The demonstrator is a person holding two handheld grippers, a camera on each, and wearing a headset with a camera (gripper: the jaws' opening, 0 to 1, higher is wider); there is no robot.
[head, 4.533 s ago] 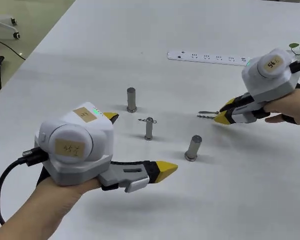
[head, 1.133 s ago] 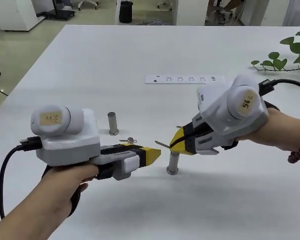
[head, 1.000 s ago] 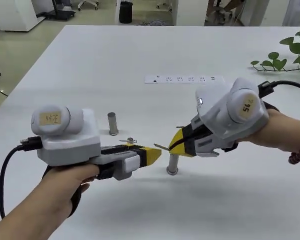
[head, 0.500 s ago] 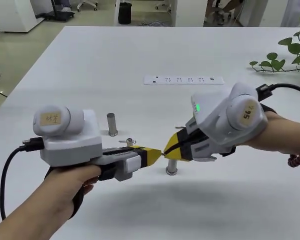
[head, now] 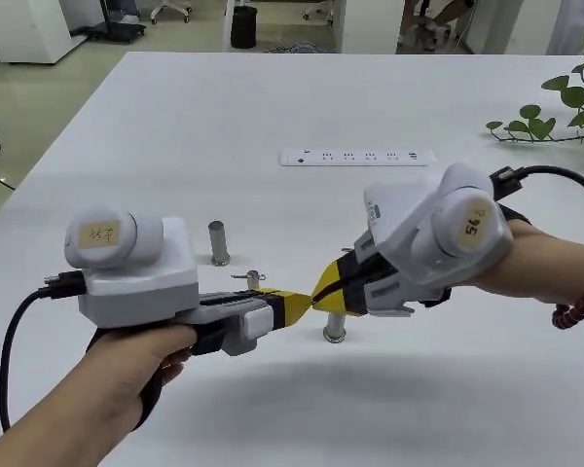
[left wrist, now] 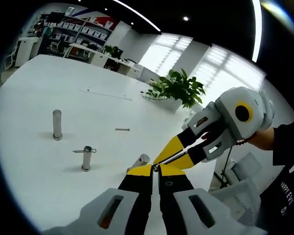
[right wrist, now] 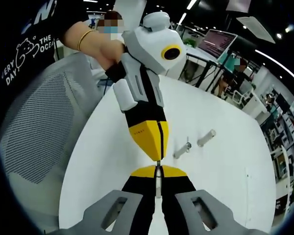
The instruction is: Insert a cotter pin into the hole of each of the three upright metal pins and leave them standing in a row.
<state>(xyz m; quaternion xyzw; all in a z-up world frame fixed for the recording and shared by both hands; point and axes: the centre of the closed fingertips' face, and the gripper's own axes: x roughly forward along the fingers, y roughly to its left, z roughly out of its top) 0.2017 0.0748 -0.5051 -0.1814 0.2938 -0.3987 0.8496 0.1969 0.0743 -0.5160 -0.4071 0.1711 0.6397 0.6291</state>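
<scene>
The right tongs (head: 321, 291) and left tongs (head: 302, 302) are both pinching one cotter pin (right wrist: 158, 182), its length running tip to tip above the worktop (head: 273, 117).

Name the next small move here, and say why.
Probably lower the cotter pin toward the nearest metal pin: the right gripper holds it, the left gripper, shut, meets its free end, and that pin below stands bare, while the middle pin already carries one.

left gripper (head: 294, 305) meeting right gripper (head: 324, 289), pin (head: 334, 331) beside
</scene>
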